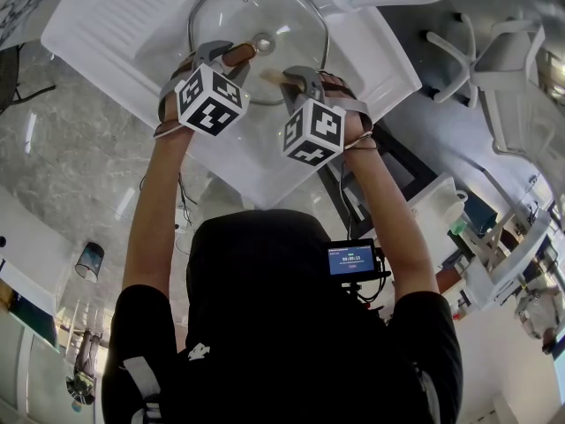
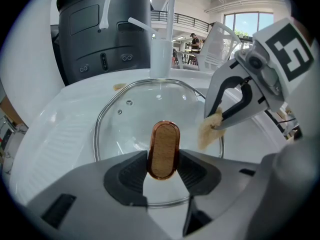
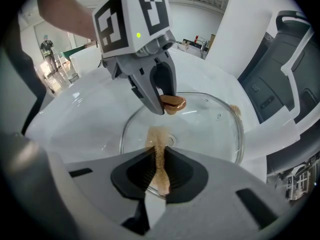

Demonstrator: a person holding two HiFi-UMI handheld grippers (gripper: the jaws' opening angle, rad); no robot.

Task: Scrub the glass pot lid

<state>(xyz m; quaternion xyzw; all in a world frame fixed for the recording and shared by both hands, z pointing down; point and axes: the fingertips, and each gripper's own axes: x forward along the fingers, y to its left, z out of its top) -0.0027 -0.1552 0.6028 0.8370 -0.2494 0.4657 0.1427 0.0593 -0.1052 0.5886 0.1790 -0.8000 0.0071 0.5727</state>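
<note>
The left gripper (image 2: 163, 168) is clamped on the handle (image 2: 163, 149) of the lid (image 2: 131, 121). In the left gripper view, its two dark pads press the long sides of the wooden, copper-rimmed oval, which stands on end at the centre of the frame. The right gripper (image 3: 159, 173) is closed on a thin tan sponge (image 3: 159, 151). In the right gripper view, the sponge sits pinched edge-on between the pads. Its free end reaches toward the metal fitting at the middle of the lid (image 3: 212, 129), but whether it touches the glass I cannot tell.

In the head view, the left gripper (image 1: 226, 56) and the right gripper (image 1: 293, 78) sit side by side at upper centre, both pointing steeply down, with the handle (image 1: 239, 55) and the sponge (image 1: 271, 76) near each other between them. In the left gripper view, the right gripper (image 2: 220, 120) comes in from the right with the sponge (image 2: 209, 133) hanging over the lid's right rim.

The lid (image 1: 260, 11) is clear glass with a metal rim and lies in a white sink (image 1: 110, 25) with a ribbed drainboard at the left. A white faucet (image 2: 170, 29) rises behind it, and a dark appliance (image 2: 105, 34) stands at upper left in the left gripper view.
</note>
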